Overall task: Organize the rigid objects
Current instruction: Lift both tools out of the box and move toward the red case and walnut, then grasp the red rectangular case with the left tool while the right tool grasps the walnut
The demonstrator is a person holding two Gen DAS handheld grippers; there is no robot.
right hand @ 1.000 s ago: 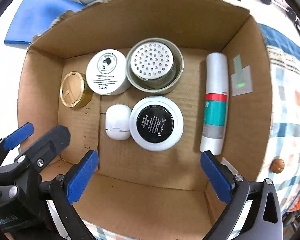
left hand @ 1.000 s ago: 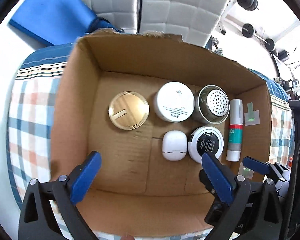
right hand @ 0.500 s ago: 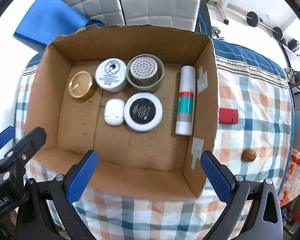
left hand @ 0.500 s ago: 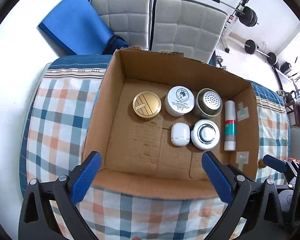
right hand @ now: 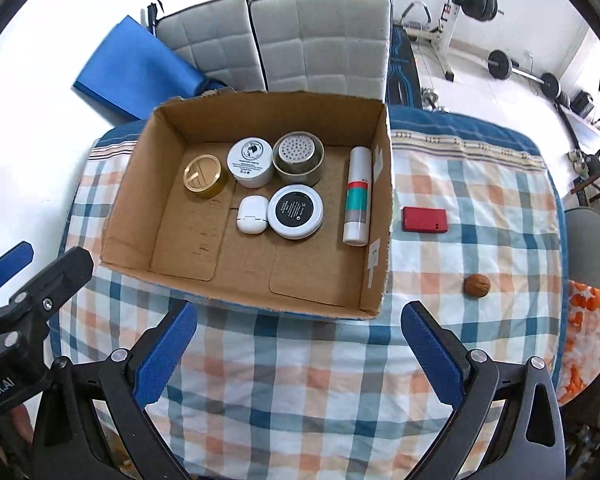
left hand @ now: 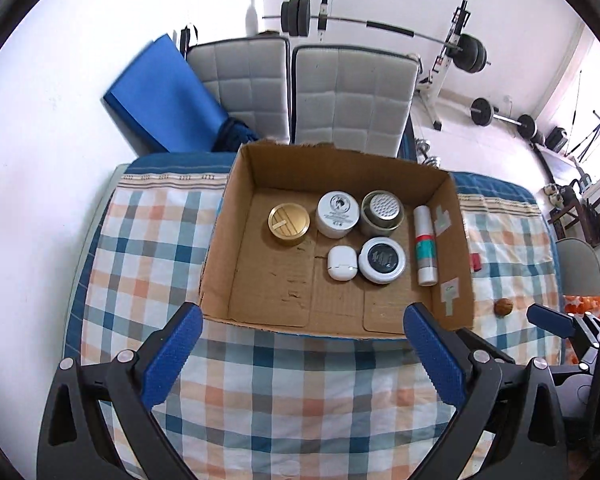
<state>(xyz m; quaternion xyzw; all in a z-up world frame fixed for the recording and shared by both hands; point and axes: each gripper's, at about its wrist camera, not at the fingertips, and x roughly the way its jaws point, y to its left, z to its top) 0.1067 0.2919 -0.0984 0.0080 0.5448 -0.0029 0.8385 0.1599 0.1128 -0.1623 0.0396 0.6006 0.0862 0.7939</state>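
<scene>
- White walls and a white floor are all around, with a barbell (left hand: 340, 23) on a rack at the back and two grey padded cushions (right hand: 276, 40) leaning behind the table.
- A blue mat (left hand: 160, 96) leans on the wall at the left.
- The table has a checked cloth (right hand: 308, 380) in blue, orange and white.
- A cardboard box (left hand: 240, 184) sits on the cloth with its top open.
- Six things are inside the box, all toward the back and right.
- The back row goes gold tin (left hand: 289, 224), then white jar (left hand: 337, 213), then metal cup with a holey lid (left hand: 382, 213). The jar and the cup touch.
- In front of them sit a small white case (left hand: 342, 263) and a round white jar with a black lid (left hand: 382, 260), just beside each other.
- A white tube with red and green bands (left hand: 425, 245) lies flat by the right wall of the box.
- Two things are outside the box on the cloth, to its right: a red flat case (right hand: 425, 220) near the box wall and a brown walnut (right hand: 477, 285) closer to the front.
- The left gripper (left hand: 298, 354) hangs over the cloth in front of the box. Its blue fingers are spread wide with nothing in them.
- The right gripper (right hand: 298, 350) hangs the same way, just in front of the box, spread wide and holding nothing.
</scene>
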